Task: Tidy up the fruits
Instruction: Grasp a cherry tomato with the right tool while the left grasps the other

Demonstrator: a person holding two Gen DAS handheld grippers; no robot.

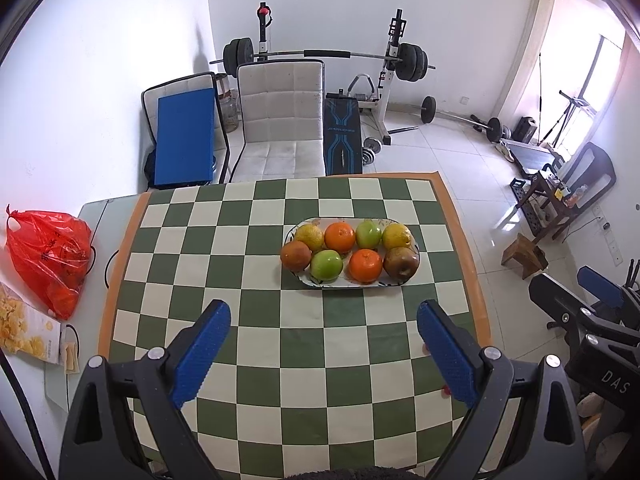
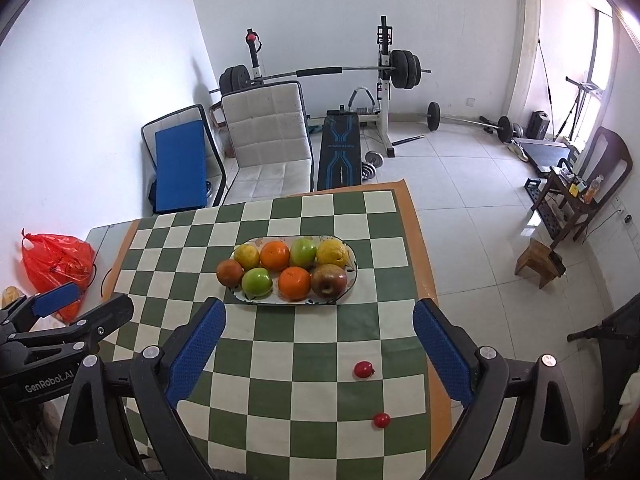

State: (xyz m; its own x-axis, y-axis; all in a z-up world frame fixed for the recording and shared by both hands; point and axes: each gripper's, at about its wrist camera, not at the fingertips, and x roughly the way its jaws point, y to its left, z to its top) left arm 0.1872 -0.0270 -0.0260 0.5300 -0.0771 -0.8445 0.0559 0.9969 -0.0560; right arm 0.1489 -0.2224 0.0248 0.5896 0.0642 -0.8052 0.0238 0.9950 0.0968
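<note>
An oval white plate (image 1: 316,282) (image 2: 352,276) on the green-and-white checked tablecloth holds several fruits in two rows: oranges (image 1: 339,237) (image 2: 275,255), green apples (image 1: 327,265) (image 2: 257,281), yellow citrus (image 1: 396,236) (image 2: 331,252) and brownish-red apples (image 1: 401,262) (image 2: 329,281). Two small red fruits (image 2: 363,369) (image 2: 381,420) lie loose on the cloth near the right edge. My left gripper (image 1: 324,314) is open and empty, held above the cloth short of the plate. My right gripper (image 2: 319,314) is open and empty, just short of the plate's near rim.
A red plastic bag (image 1: 50,254) (image 2: 56,262) and a snack box (image 1: 28,334) lie left of the cloth. A white chair (image 1: 282,116) stands behind the table. A weight bench and barbells fill the back; a wooden stool (image 2: 540,266) stands on the floor at right.
</note>
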